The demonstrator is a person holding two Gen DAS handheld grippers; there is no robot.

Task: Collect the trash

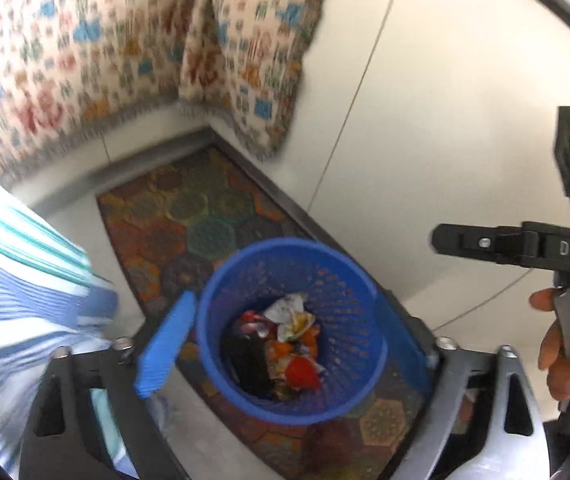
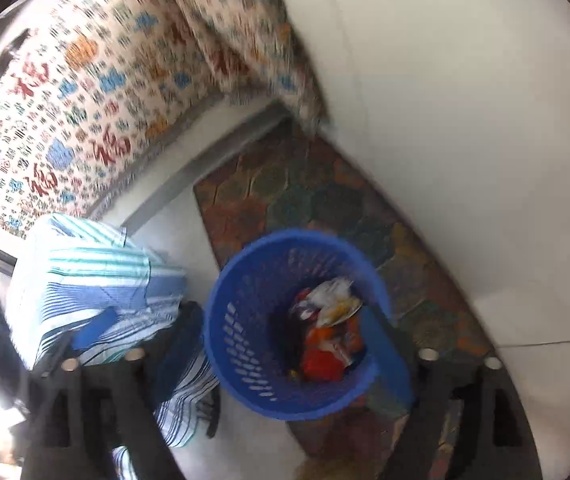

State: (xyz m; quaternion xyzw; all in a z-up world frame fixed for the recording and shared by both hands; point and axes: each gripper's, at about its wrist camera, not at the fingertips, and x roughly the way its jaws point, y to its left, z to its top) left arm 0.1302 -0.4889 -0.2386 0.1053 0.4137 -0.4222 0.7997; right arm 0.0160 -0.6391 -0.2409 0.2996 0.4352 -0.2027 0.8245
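Left gripper (image 1: pixel 285 344): hanging over the basket with jaws spread wide, blue pads flanking the rim, nothing between them.
Right gripper (image 2: pixel 245 344): also standing wide apart above the basket, gripping nothing; in the left wrist view a hand (image 1: pixel 565 344) is wrapping its handle.
Blue basket (image 1: pixel 291 332): round plastic mesh, sitting upright near the edge of the mat beside the white floor.
Trash (image 1: pixel 281 344): lying crumpled in the basket's bottom, showing white, red, orange and black wrappers.
Mat (image 1: pixel 189 216): hexagon-patterned, lying along the white wall (image 1: pixel 445 120).
Striped cloth (image 2: pixel 97 280): showing blue, teal and white just left of the basket.
Patterned fabric (image 1: pixel 85 60): hanging behind, blurred.
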